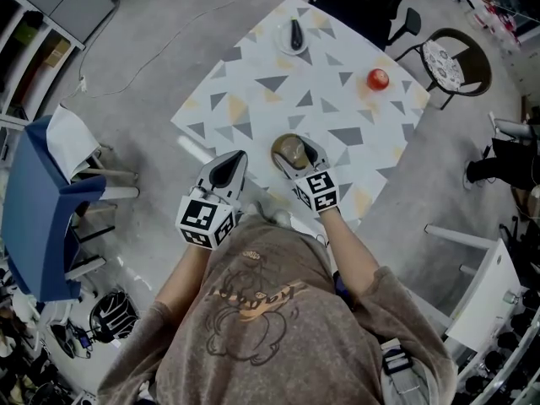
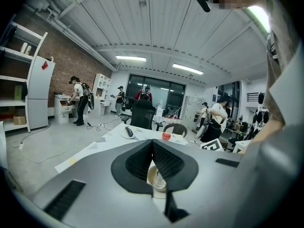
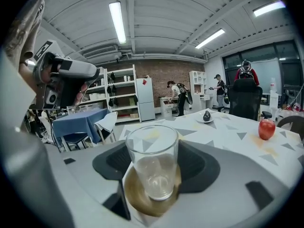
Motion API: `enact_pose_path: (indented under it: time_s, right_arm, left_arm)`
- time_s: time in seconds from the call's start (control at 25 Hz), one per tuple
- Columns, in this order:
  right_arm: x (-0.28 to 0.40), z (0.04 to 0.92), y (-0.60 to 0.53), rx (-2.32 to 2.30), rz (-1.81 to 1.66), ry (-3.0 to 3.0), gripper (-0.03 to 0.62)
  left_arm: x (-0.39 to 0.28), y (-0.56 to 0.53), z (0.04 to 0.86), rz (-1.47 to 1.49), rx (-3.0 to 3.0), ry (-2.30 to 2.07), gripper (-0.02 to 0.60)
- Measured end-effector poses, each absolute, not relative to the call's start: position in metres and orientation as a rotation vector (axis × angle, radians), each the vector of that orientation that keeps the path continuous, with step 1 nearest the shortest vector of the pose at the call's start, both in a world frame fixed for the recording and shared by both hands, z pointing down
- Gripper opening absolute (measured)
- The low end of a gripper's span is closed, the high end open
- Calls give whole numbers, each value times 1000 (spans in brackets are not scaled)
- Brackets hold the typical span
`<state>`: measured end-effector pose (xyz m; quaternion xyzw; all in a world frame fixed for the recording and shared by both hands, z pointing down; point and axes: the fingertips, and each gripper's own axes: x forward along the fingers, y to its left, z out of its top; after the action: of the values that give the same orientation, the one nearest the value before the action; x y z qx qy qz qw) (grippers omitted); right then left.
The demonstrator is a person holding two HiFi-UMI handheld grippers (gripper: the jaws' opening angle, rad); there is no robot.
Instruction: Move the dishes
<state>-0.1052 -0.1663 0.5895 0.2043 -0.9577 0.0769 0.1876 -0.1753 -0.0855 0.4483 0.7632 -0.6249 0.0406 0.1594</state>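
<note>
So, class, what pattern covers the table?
The table has grey and yellow triangles on white; head view.

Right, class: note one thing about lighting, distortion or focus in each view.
Head view: flat, dim light, faint shadows on the table. Left gripper view: fisheye bends the ceiling, corners go black. Right gripper view: glass on its saucer is sharp, ceiling lights blow out.

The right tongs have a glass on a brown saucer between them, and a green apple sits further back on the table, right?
The apple is red, not green; the right gripper view shows it. The rest holds: a glass on a brown saucer between the right tongs, the apple further back on the table.
</note>
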Motion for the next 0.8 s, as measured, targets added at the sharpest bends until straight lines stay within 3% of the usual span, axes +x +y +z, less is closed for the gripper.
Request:
enact_pose_path:
  time_s: [0.8]
  right_arm:
    - [-99,525,-190,593,161,-2746,287]
  left_arm:
    - [-157,-103,450,79,2219,-1714,12]
